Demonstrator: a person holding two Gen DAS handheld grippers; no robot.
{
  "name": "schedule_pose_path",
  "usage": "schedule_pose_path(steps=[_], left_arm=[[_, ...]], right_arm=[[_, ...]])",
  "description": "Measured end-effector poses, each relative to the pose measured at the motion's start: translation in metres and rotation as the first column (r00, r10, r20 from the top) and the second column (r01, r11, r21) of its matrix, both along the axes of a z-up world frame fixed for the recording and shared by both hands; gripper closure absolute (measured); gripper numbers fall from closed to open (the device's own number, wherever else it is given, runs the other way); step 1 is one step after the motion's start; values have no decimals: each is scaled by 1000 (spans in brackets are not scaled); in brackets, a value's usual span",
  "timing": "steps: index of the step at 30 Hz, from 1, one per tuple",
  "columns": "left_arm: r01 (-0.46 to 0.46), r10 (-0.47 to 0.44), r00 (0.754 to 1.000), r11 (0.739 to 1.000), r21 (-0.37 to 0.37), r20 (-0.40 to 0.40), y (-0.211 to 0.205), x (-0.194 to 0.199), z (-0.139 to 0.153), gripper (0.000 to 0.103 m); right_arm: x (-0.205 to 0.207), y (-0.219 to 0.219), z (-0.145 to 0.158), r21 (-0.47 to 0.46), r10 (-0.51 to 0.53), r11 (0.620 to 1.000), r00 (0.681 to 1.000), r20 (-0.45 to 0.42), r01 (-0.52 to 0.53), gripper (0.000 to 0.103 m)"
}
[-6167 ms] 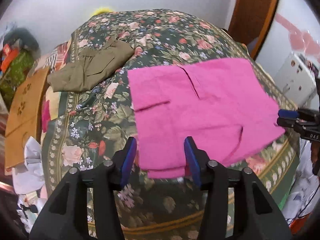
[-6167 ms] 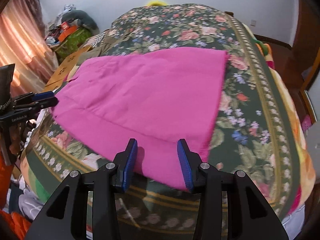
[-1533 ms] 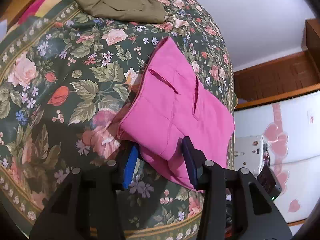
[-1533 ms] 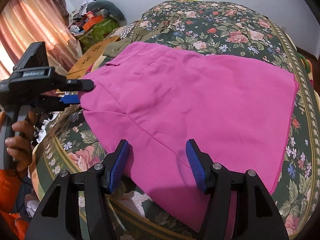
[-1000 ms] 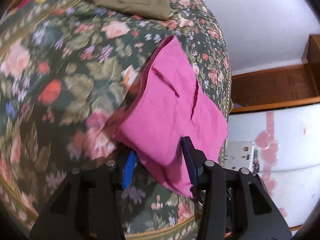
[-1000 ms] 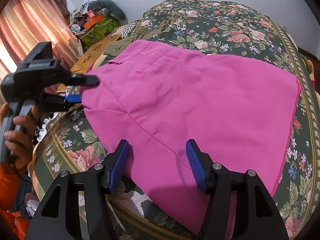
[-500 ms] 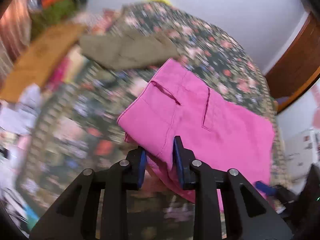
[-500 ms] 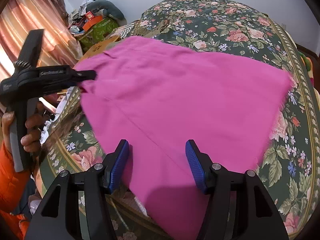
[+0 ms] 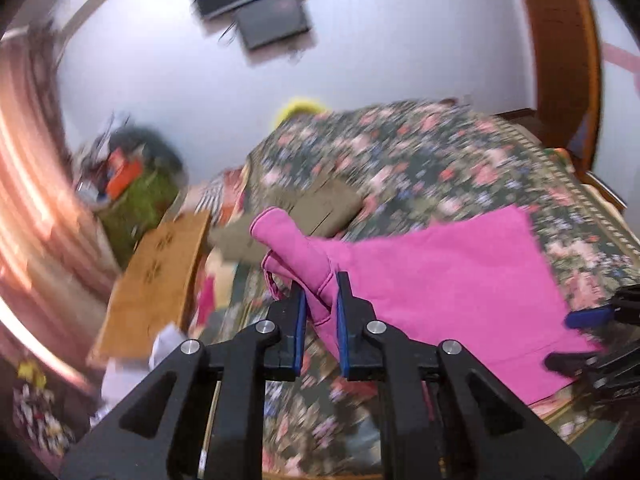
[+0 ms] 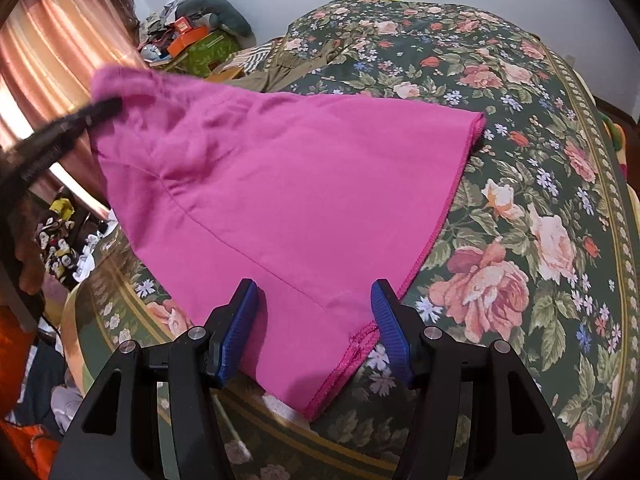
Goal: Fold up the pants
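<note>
The pink pants [image 10: 288, 184] lie across the near part of a floral bedspread [image 10: 520, 220]. My left gripper [image 9: 321, 320] is shut on the waist end of the pants [image 9: 304, 256] and holds it raised above the bed. It shows at the upper left of the right wrist view [image 10: 100, 110]. My right gripper [image 10: 314, 328] is open, its fingers on either side of the hem end, which lies on the bed. It shows at the right edge of the left wrist view [image 9: 592, 336].
Folded olive pants [image 9: 320, 208] lie further back on the bed. A cardboard box [image 9: 160, 276] and clutter [image 10: 192, 36] stand to the left of the bed. A wooden door frame [image 9: 568, 60] is at the right.
My left gripper has shut on the waist end and lifted it up off the bed. The pants now slope from the raised end down to the hem. My right gripper stays open at the hem.
</note>
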State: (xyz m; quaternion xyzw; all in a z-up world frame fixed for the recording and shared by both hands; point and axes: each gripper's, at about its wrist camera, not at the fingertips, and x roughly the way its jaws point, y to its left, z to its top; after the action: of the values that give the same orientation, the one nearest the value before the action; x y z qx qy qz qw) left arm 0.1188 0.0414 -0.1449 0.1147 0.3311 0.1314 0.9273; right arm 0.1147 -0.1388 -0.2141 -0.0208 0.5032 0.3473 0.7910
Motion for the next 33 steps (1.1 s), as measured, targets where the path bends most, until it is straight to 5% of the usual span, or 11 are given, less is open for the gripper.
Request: schedule_pose_path(steps=[5, 12, 18, 26, 29, 31, 33], left_arm=[[169, -168, 986, 984, -54, 9, -40, 11, 22, 92], [366, -392, 916, 904, -223, -86, -82, 30, 15, 92], [343, -468, 856, 832, -436, -219, -86, 46, -20, 93], [301, -478, 818, 830, -470, -320, -92, 46, -33, 92], [306, -490, 825, 806, -507, -281, -82, 45, -19, 69], [314, -485, 846, 789, -528, -221, -72, 41, -4, 45], [324, -465, 869, 793, -516, -170, -64, 37, 9, 43]], right_arm=[[-1, -8, -1, 0, -23, 1000, 1000, -2, 23, 48], [-4, -19, 0, 21, -47, 999, 999, -5, 47, 48], [-6, -29, 1, 33, -68, 997, 998, -8, 68, 48], [-8, -38, 4, 35, -100, 994, 995, -7, 100, 48], [-12, -43, 9, 47, -112, 993, 994, -1, 112, 48], [-14, -46, 14, 52, -119, 992, 993, 13, 118, 48], [-15, -48, 20, 54, -130, 990, 991, 28, 128, 48]])
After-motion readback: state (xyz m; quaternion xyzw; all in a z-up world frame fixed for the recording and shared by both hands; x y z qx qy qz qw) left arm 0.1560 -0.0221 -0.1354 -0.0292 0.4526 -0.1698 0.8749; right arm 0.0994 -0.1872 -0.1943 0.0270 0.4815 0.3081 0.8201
